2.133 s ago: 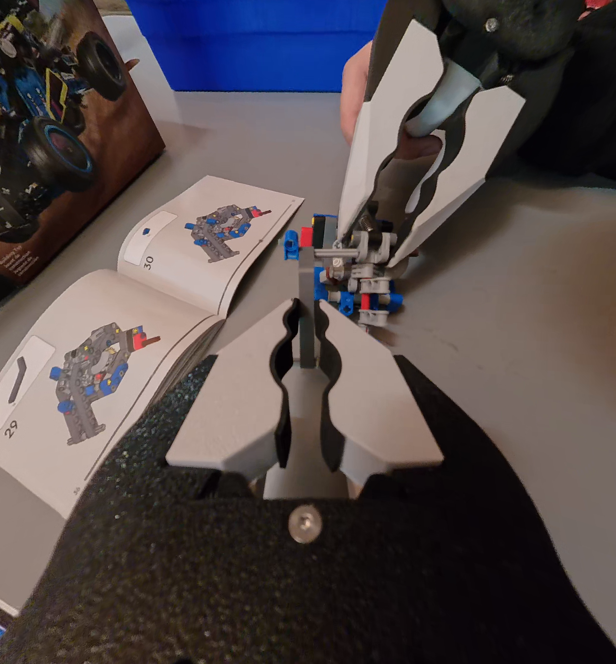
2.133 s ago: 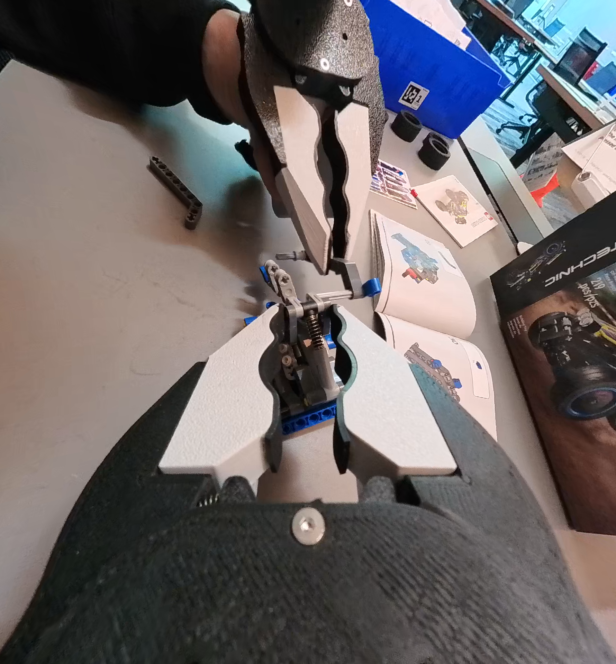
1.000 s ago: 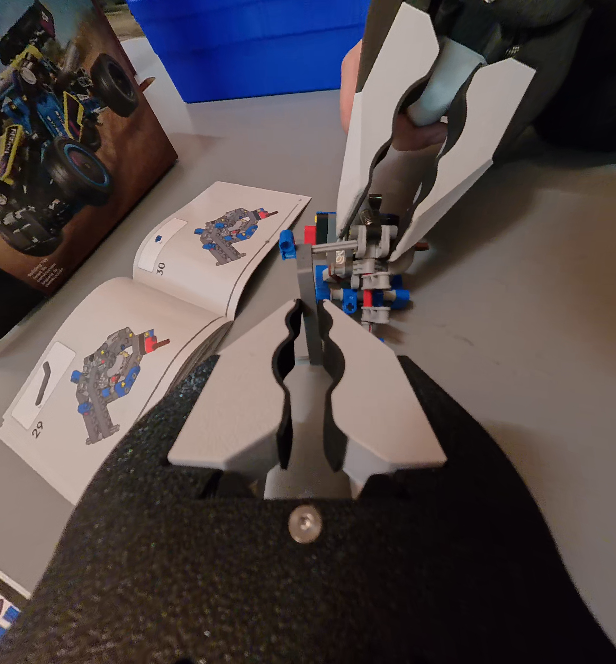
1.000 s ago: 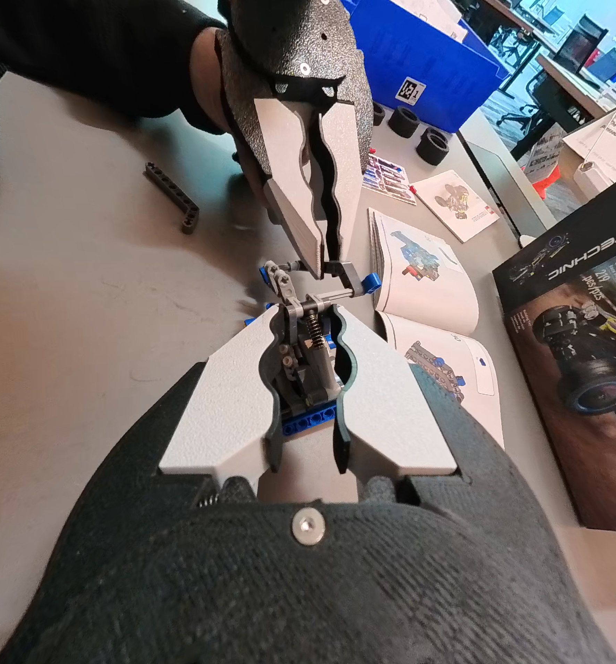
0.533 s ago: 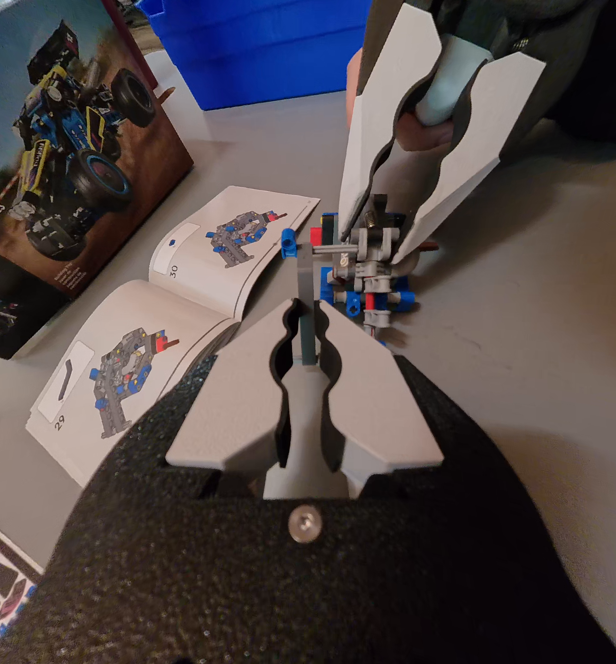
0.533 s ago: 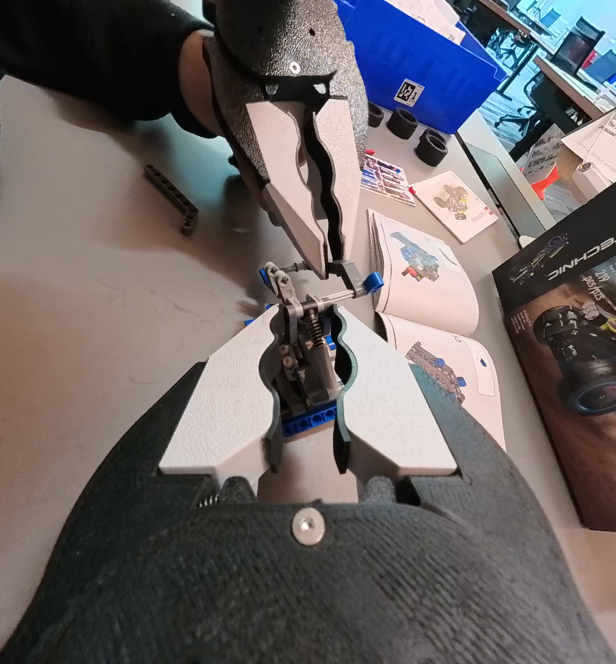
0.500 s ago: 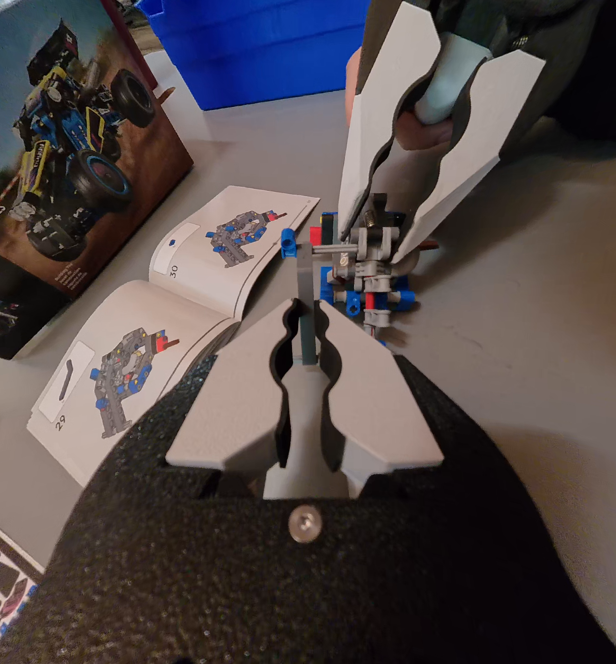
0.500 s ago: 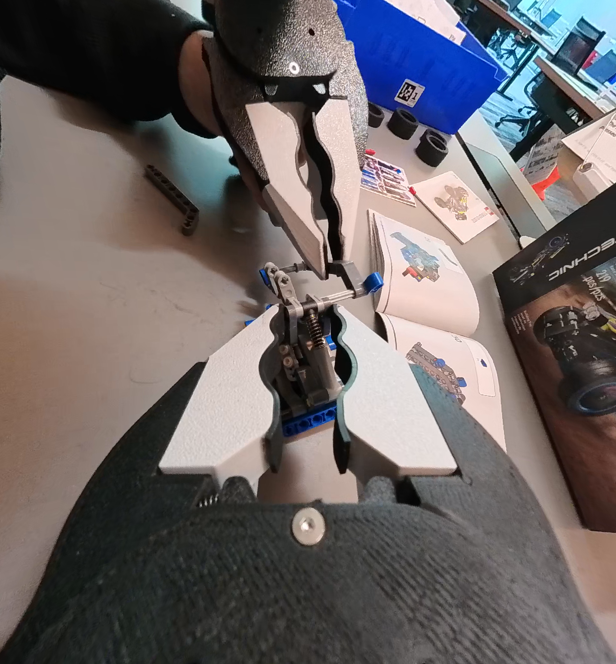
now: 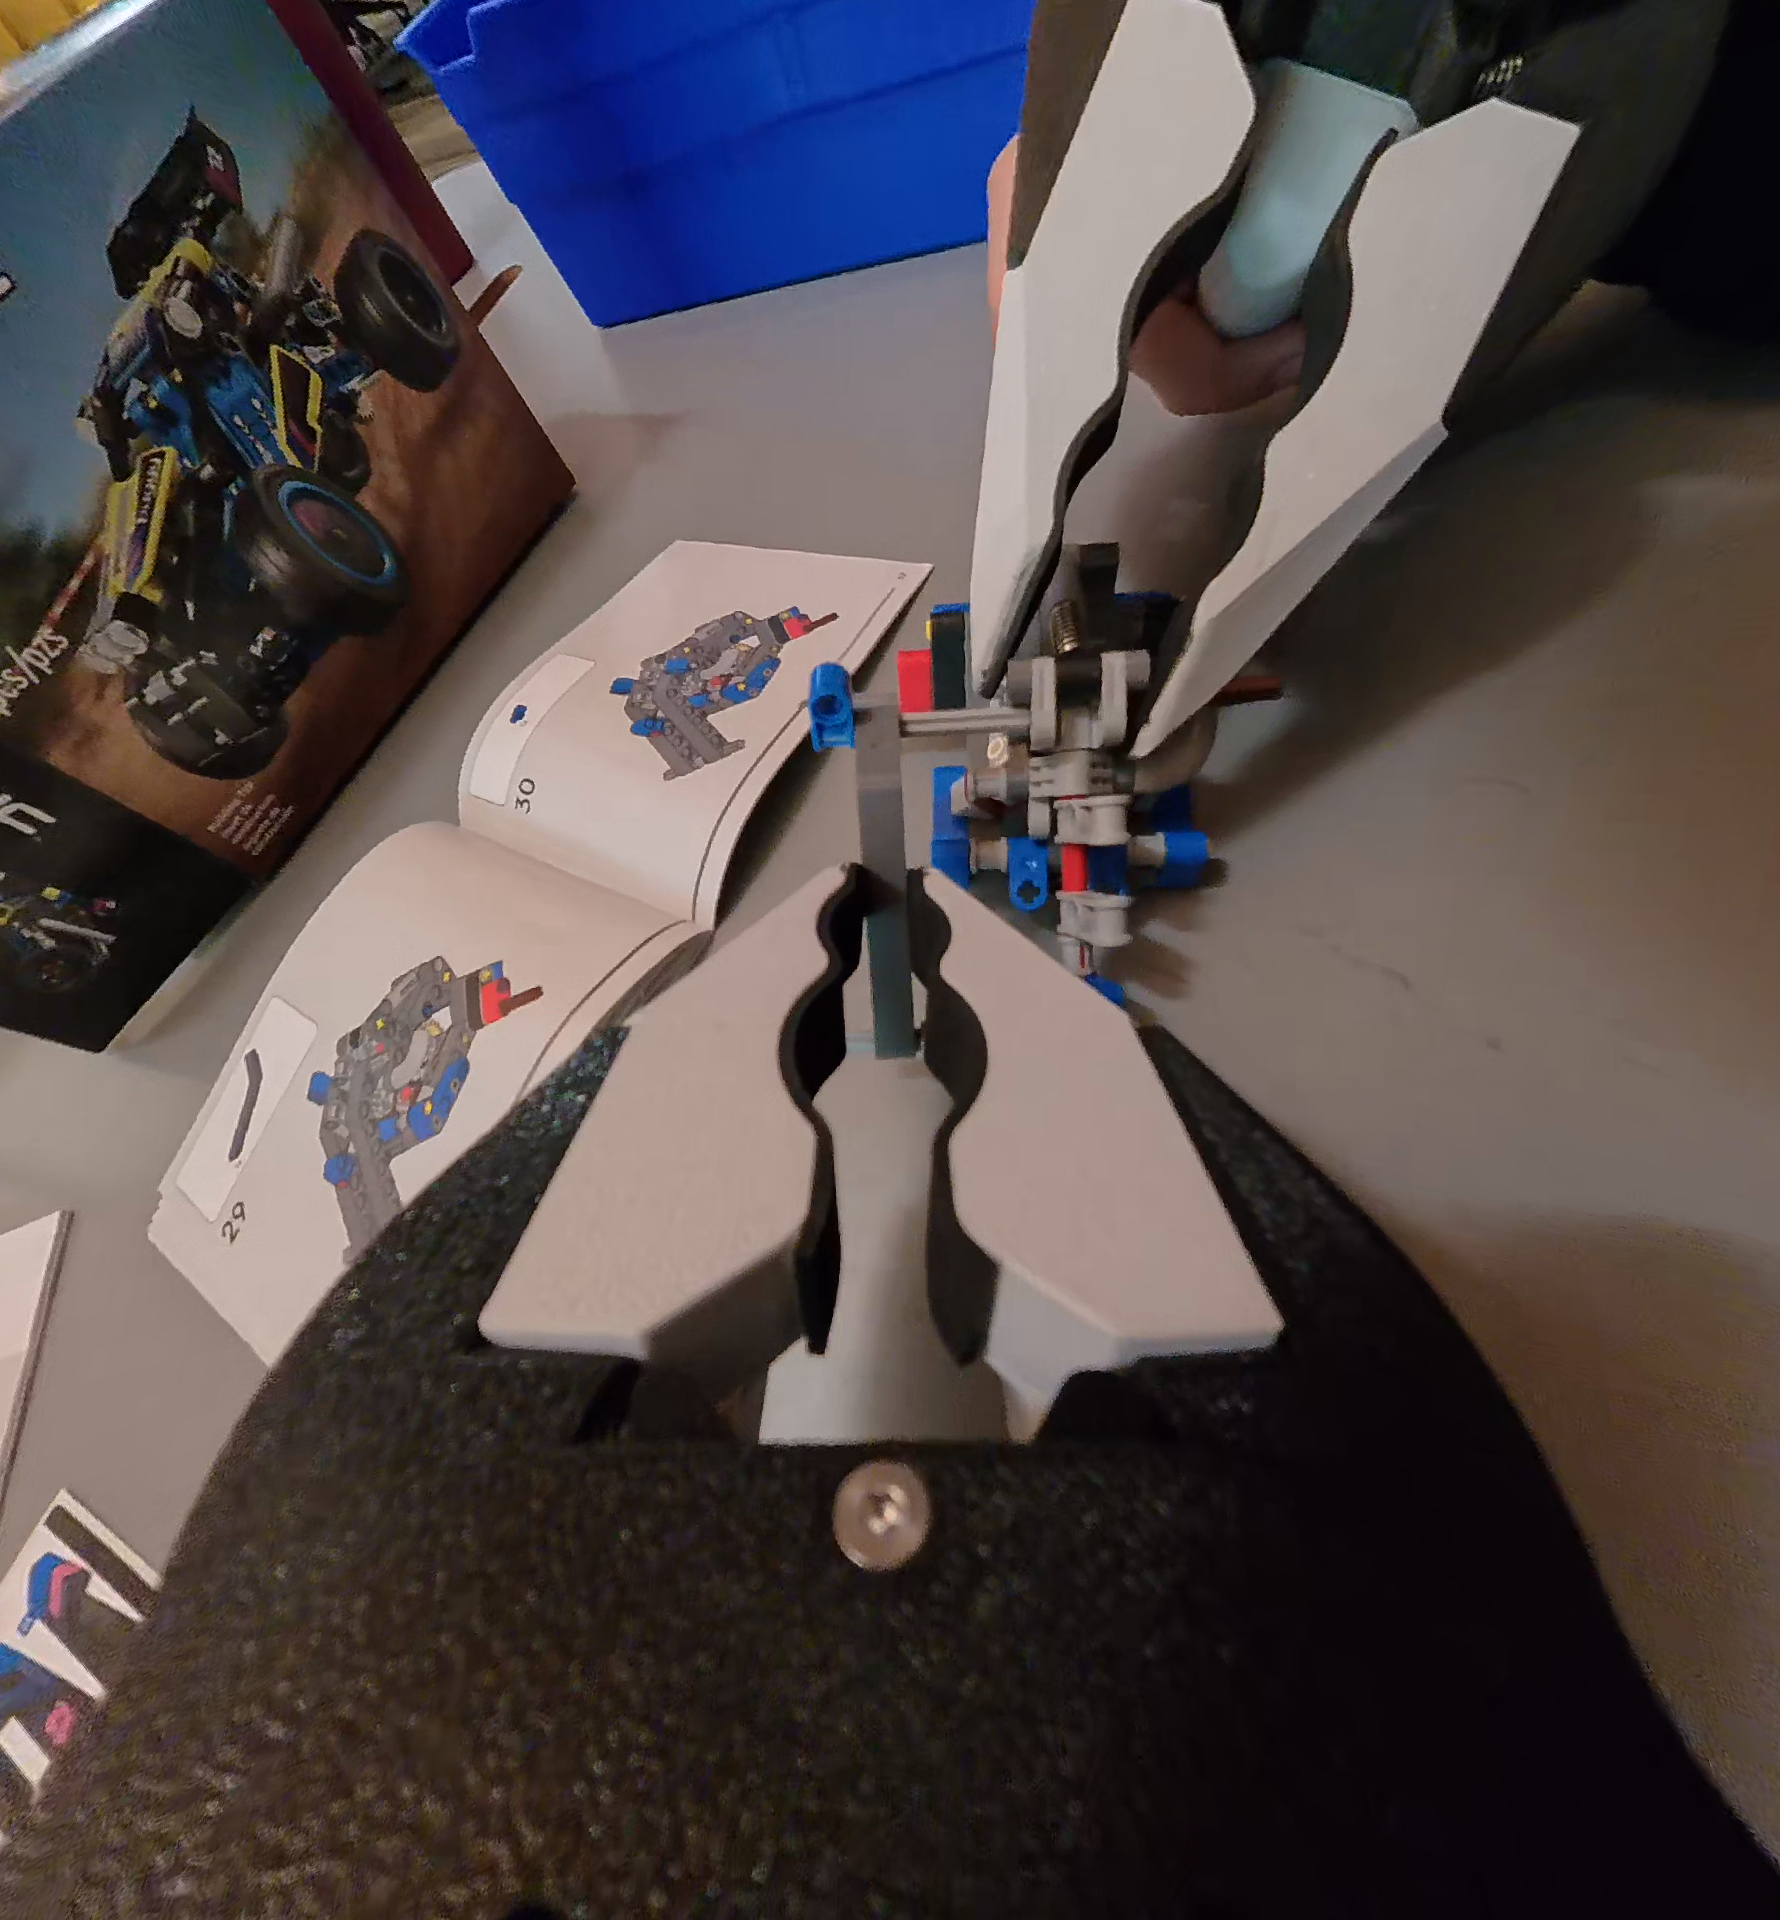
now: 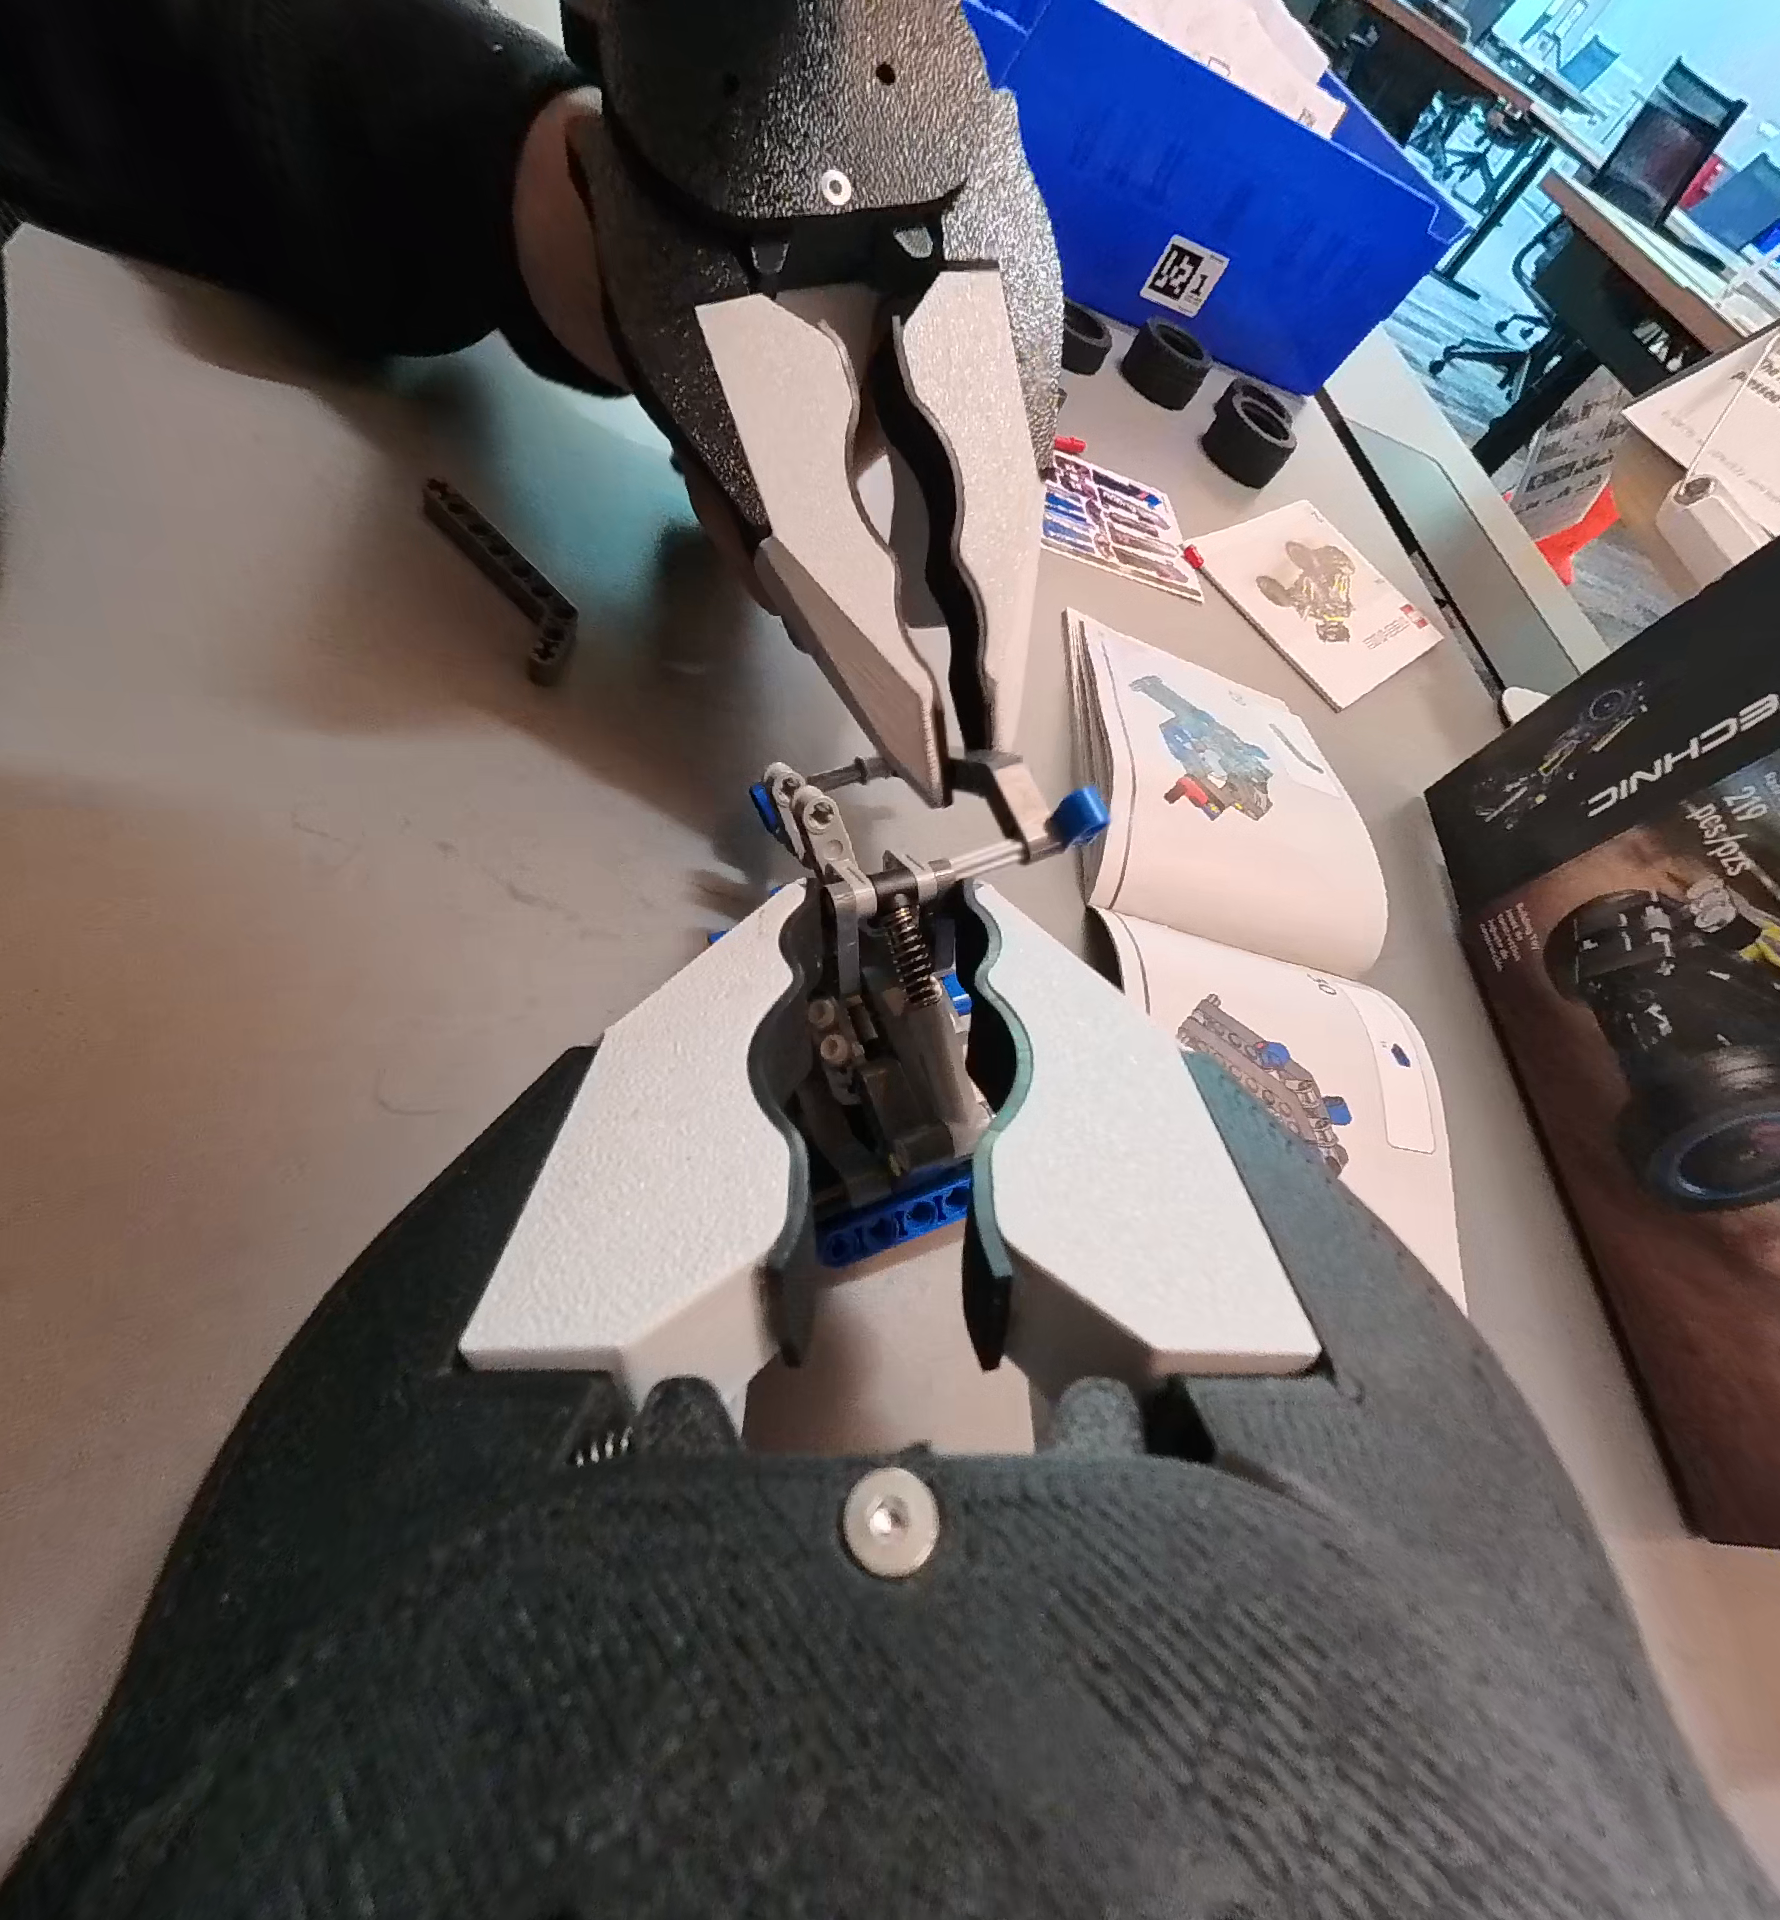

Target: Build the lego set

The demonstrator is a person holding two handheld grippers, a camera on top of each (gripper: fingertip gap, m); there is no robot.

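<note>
**Two hand-held grippers fit a grey beam onto a small Lego assembly on the tabletop**

On the left stands the set's box (image 9: 190,468), empty or not I cannot tell; beside it the open instruction booklet (image 9: 512,935). The left hand-held gripper (image 9: 881,904) is closed to a narrow slit on a dark grey beam (image 9: 884,821), held at its lower end. The right hand-held gripper (image 10: 886,1049) is half closed around the Lego assembly (image 10: 891,1049) standing on the tabletop (image 10: 242,935). I judge the build light and rigid yet brittle at its pinned joints, with a thin axle (image 9: 953,720) and blue end bush (image 9: 832,707) easily bent; grip the frame, not the spring. Rightmost, the blue bin (image 10: 1208,177) hides its contents; black tyres (image 10: 1208,395) lie beside it.
</note>
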